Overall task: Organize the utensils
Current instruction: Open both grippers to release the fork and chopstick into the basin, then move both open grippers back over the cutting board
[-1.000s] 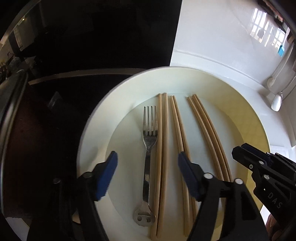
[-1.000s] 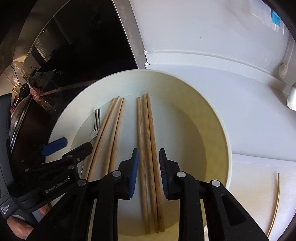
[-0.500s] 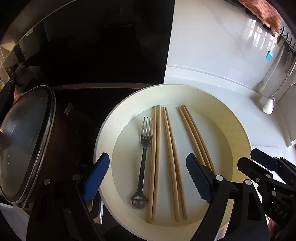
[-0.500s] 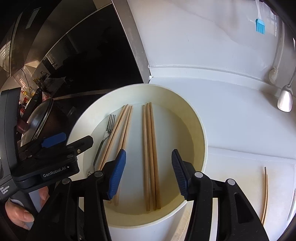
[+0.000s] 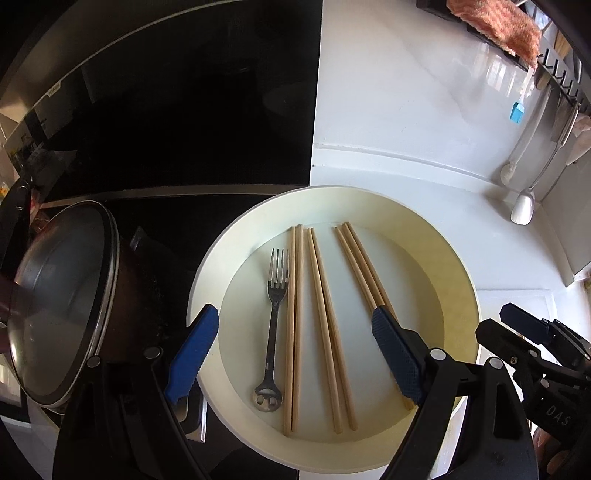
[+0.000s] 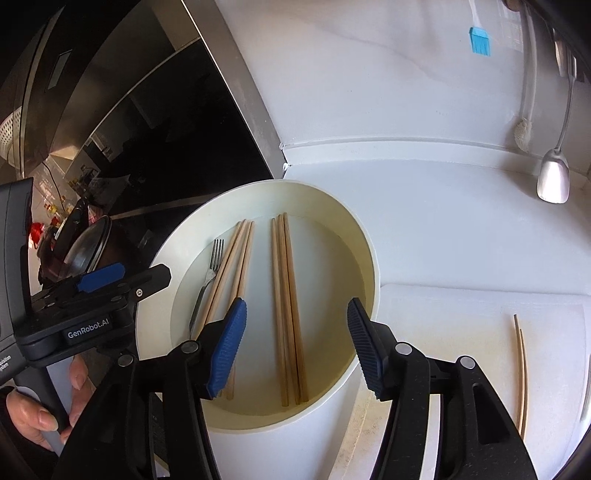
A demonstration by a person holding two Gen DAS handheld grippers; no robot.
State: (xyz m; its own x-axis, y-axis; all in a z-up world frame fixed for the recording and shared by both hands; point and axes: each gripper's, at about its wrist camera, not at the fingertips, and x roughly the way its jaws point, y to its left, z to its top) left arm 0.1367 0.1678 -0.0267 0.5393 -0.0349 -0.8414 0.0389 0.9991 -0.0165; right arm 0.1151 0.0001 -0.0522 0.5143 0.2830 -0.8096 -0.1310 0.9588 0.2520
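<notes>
A dark pot [image 5: 122, 295] under one glass lid [image 5: 55, 302] stands on the black cooktop [image 5: 184, 110], just beside the left rim of one cream plate [image 5: 454, 295]. On the plate, from its left side to its right, lie one metal fork [image 5: 275, 317], tines toward the far rim, then three groups of wooden chopsticks: a pair [image 5: 293, 332] touching the fork's right side, a second pair [image 5: 328, 332] near the middle, and a bundle [image 5: 364, 269] toward the right side that appears to hold three sticks in the right wrist view [image 6: 288, 295].

The left gripper [image 5: 295, 354] hangs over the near rim of the plate, its blue pads spread wide with the fork and the two pairs between them, touching nothing. The right gripper [image 6: 295, 347] is likewise spread wide above the bundle, empty.

Right of the plate, the white counter [image 6: 443, 229] carries a white board [image 6: 461, 332] with two thin sticks [image 6: 521, 369] near its right edge. Against the white back wall hang one blue brush [image 6: 479, 40], one white-handled brush [image 6: 522, 129] and one steel ladle [image 6: 553, 177]; a pink cloth [image 5: 495, 26] sits on the rail above.
</notes>
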